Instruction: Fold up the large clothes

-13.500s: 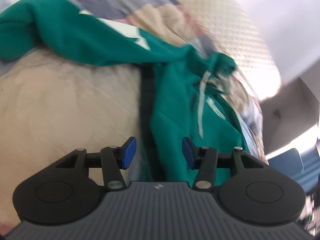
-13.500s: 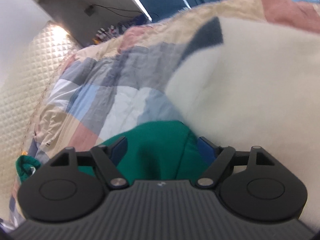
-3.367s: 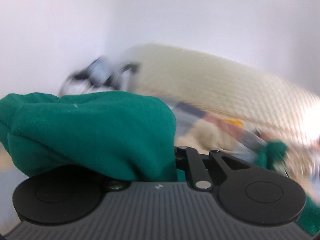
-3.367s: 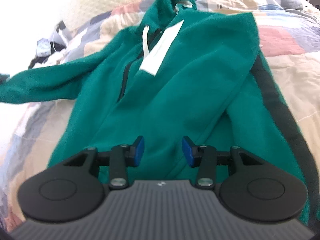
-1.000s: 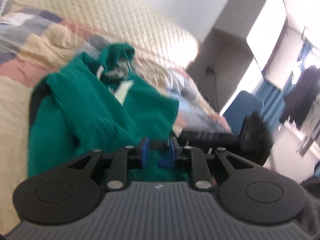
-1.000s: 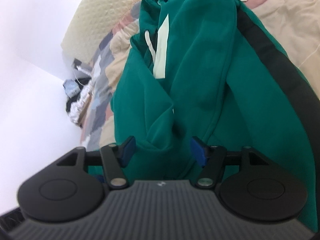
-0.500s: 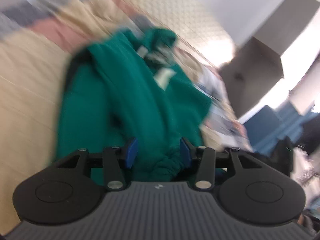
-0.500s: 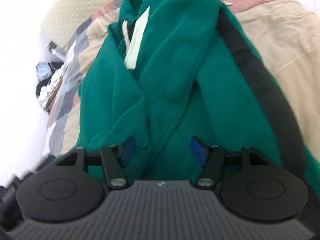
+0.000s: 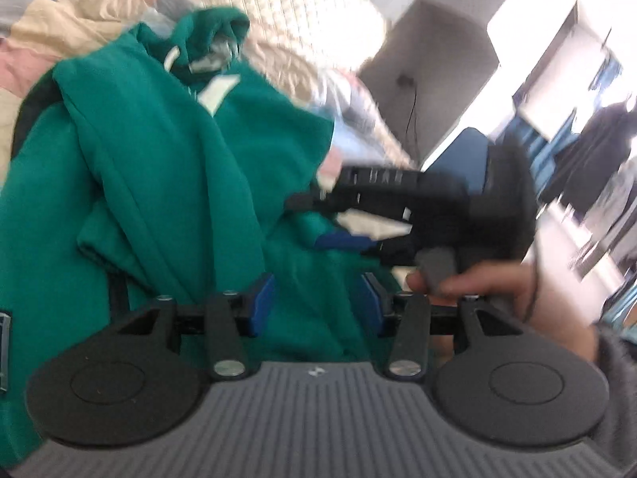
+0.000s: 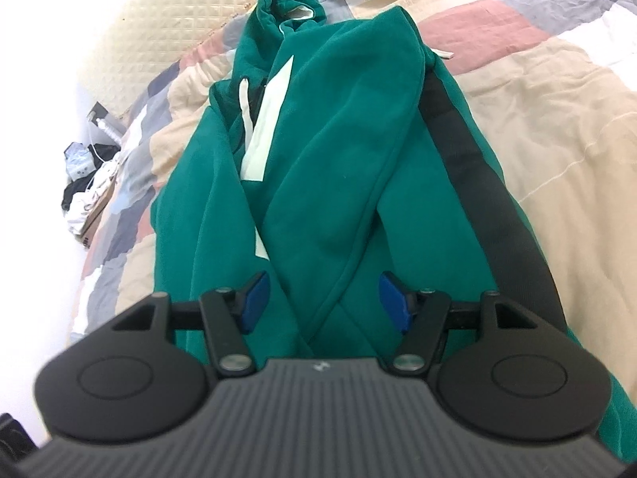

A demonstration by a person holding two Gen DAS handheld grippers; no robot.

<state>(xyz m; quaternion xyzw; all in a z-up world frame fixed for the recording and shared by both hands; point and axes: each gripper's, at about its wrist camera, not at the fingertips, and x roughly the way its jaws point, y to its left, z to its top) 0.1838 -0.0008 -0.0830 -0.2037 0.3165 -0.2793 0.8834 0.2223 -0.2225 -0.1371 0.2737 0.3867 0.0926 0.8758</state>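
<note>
A patchwork quilt [image 10: 557,91] covers the bed, and the green hoodie [image 10: 330,151] lies ahead of both claws, sleeves crossed. The left claw [image 9: 316,306] is opening, having let its sleeve go; the right claw [image 10: 322,298] hovers spread, empty. The sleeve fold looks finished.

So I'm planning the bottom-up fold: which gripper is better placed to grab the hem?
Probably the right gripper: it's open over the green hoodie centreline; the left gripper is off-side, jaws opening.

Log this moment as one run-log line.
green hoodie: on quilt, both sleeves folded across front | left gripper: opening, clamping nothing | right gripper: open over hem | next: fold body
</note>
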